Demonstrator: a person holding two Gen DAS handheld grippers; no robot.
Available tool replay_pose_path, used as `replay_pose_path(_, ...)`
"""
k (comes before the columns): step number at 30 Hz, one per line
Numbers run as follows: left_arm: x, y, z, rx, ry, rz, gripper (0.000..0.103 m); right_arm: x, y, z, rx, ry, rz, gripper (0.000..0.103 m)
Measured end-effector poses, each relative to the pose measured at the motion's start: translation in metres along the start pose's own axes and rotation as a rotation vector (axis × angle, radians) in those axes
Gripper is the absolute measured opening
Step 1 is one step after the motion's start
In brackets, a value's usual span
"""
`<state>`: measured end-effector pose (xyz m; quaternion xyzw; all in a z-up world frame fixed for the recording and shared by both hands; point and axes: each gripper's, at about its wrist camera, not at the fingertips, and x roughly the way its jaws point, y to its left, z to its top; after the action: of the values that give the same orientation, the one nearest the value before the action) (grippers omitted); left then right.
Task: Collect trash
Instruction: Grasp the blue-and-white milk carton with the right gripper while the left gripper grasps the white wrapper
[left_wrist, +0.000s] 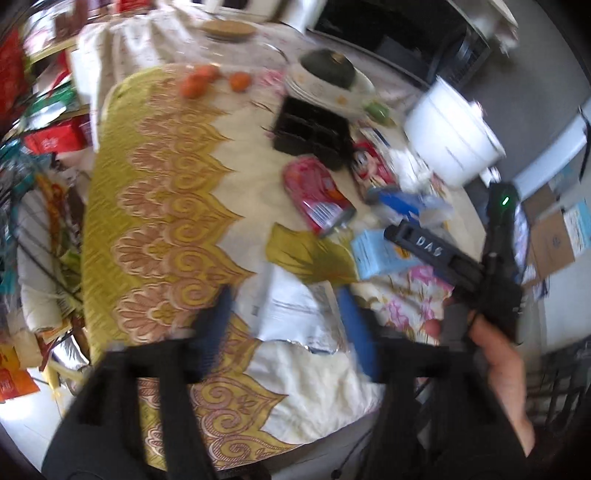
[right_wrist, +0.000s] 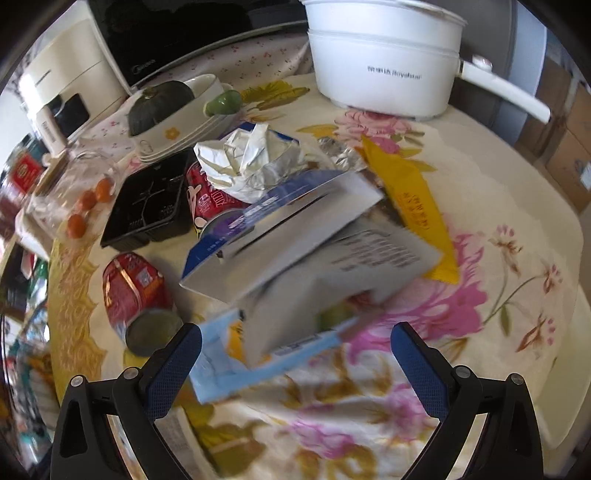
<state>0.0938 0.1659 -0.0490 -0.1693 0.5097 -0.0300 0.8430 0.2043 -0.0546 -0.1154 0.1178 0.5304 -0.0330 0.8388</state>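
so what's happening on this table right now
A person is clearing trash from a cluttered table with floral cloth, holding tongs in each hand. The right tongs stand open just short of a pile of flattened white and blue cardboard boxes, touching nothing yet. The left tongs are open over a crinkled silver foil wrapper. Two red drink cans and a yellow packet lie nearby.

Cream tablecloth (right_wrist: 517, 295), pink floral print; on it a white pot (right_wrist: 384, 66), yellow sachet (right_wrist: 417, 206), red can (right_wrist: 129, 288) (gold stripes).
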Motion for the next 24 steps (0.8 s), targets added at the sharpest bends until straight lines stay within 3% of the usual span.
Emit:
replay_pose_path(6,0.003,0.011,-0.001,-0.051,0.029,0.003,0.070,0.013,0.009,0.008,0.013,-0.006,-0.065,0.103)
replay_pose_path(10,0.015,0.012,-0.004,-0.070,0.071,0.014,0.070,0.037,0.005,0.009,-0.059,0.090,-0.130,0.103)
replay_pose_path(12,0.022,0.012,-0.006,-0.086,0.096,0.007,0.070,0.036,0.001,0.006,-0.108,0.074,-0.166,0.103)
replay_pose_path(14,0.030,0.007,-0.007,-0.078,0.124,0.006,0.070,0.032,-0.010,-0.002,-0.151,0.075,-0.146,0.103)
replay_pose_path(17,0.042,-0.007,-0.005,0.007,0.156,0.022,0.071,0.025,-0.025,-0.012,-0.232,0.112,-0.120,0.103)
replay_pose_path(20,0.051,-0.024,-0.003,0.158,0.159,0.020,0.071,0.012,-0.045,-0.022,-0.302,0.149,-0.085,0.094)
replay_pose_path(24,0.051,-0.046,-0.005,0.381,0.104,0.020,0.071,-0.003,-0.067,-0.031,-0.391,0.160,-0.048,0.064)
